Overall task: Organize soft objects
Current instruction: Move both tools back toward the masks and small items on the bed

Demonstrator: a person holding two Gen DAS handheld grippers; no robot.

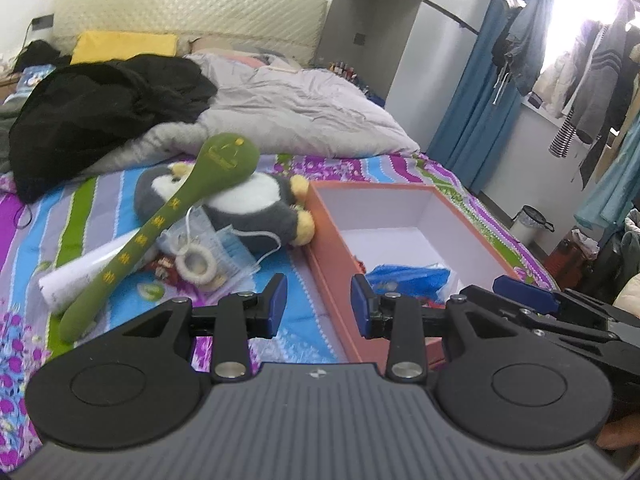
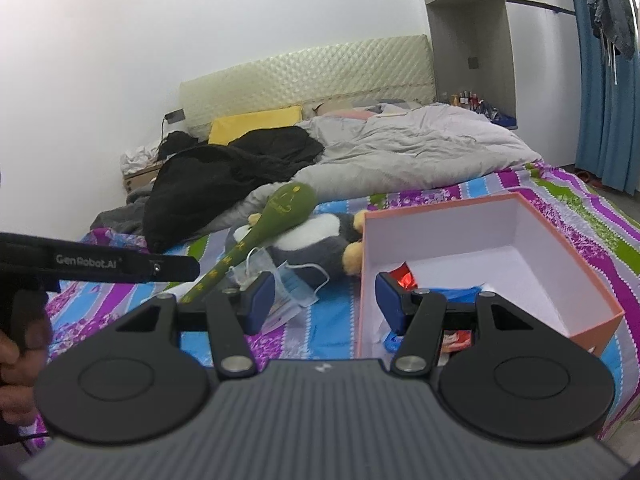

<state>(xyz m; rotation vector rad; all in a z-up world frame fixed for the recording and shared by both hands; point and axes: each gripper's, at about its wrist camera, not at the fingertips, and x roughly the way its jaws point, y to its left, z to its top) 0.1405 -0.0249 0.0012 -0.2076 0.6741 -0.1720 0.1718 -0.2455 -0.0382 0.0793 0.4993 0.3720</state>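
An orange box (image 1: 328,248) (image 2: 568,236) with white inside stands open on the striped bedsheet; a blue bag (image 1: 408,276) and something red (image 2: 404,276) lie in it. Left of the box lies a grey and white plush penguin (image 1: 256,204) (image 2: 316,240) with a green plush mallet (image 1: 160,224) (image 2: 276,216) across it. Face masks (image 1: 232,252) (image 2: 292,284) and a white ring (image 1: 196,264) lie in front. My left gripper (image 1: 319,306) is open and empty over the box's near left wall. My right gripper (image 2: 324,300) is open and empty, astride the box's left wall.
A black garment (image 1: 100,112) and a grey duvet (image 1: 300,108) are heaped further up the bed, with a yellow pillow (image 1: 124,46) by the headboard. A rolled white paper (image 1: 88,272) lies under the mallet. Blue curtains (image 1: 476,100) and hanging clothes stand to the right.
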